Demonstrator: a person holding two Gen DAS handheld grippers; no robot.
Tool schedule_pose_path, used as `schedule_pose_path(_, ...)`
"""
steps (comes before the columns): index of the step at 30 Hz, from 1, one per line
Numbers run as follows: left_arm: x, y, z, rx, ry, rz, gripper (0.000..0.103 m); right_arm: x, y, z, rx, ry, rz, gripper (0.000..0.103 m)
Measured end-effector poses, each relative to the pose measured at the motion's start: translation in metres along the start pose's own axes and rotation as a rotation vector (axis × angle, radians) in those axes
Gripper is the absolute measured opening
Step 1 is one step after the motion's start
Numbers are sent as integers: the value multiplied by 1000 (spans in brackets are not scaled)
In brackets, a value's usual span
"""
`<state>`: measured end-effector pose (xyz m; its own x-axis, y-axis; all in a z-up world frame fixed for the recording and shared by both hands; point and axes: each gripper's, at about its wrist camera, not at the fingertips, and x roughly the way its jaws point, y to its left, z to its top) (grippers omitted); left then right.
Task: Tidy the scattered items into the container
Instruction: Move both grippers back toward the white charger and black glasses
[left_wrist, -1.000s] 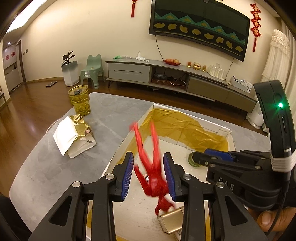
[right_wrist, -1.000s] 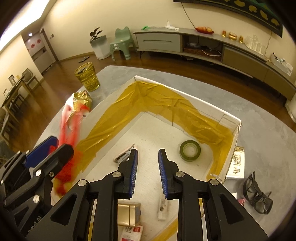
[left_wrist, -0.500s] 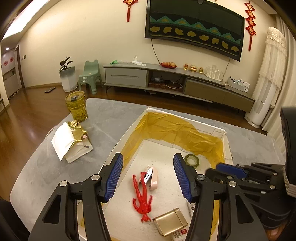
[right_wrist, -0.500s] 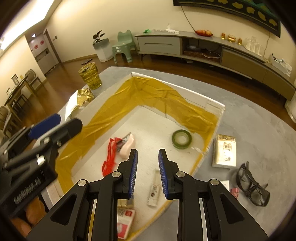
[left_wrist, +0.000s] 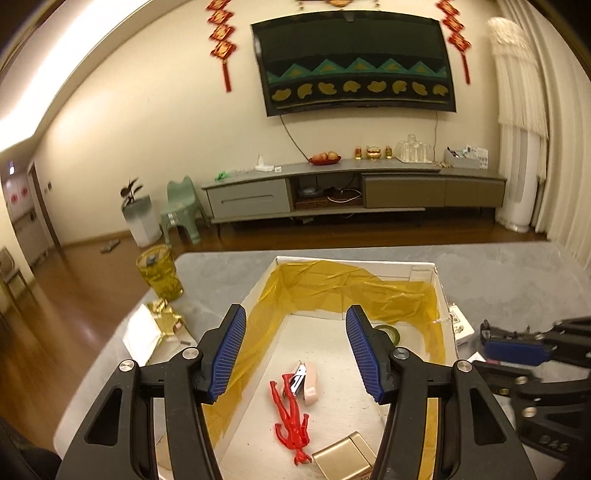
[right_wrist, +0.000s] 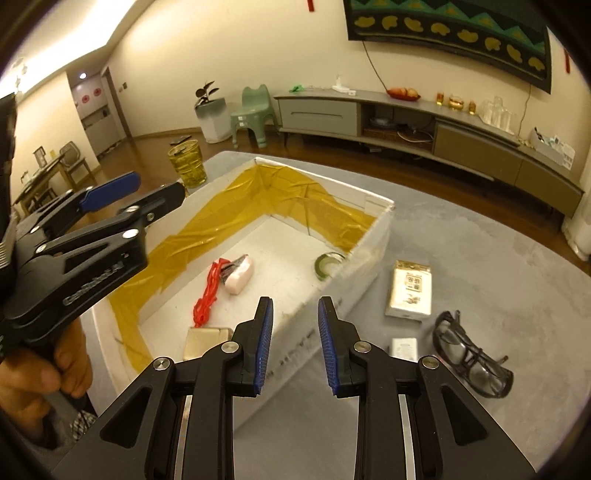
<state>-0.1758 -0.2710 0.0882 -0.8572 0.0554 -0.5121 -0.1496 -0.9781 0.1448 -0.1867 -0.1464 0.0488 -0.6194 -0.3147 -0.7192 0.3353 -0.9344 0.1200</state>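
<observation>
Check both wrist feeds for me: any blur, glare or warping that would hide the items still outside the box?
Left wrist view: fisheye bends the room, dim warm light, sharp on the red toy figure. Right wrist view: sharper, with ceiling-strip glare upper left; the glasses, white packet and box read clearly on the grey table.

A white box (right_wrist: 364, 258) lined with crumpled yellow film lies open on the grey table (right_wrist: 498, 258). Inside it a red figure (left_wrist: 291, 424) lies flat, beside a pink stapler (left_wrist: 306, 376), with a gold case (left_wrist: 345, 459) near the box's near wall and a green tape roll (right_wrist: 327, 264) toward its far right corner. Outside the box, just right of it, lie a white-and-gold packet (right_wrist: 410, 290), a small white block (right_wrist: 404, 347) and black glasses (right_wrist: 469, 360).
</observation>
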Motion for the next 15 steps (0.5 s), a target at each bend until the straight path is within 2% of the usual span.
schedule_pose_path(7, 2, -22, -1, 36, 26, -38, 58, -14, -31, -19, 37, 4, -17, 28)
schedule_pose_path(15, 3, -44, -1, -2, 85, -156, 58, -27, -77, -48, 115, 22, -35, 28)
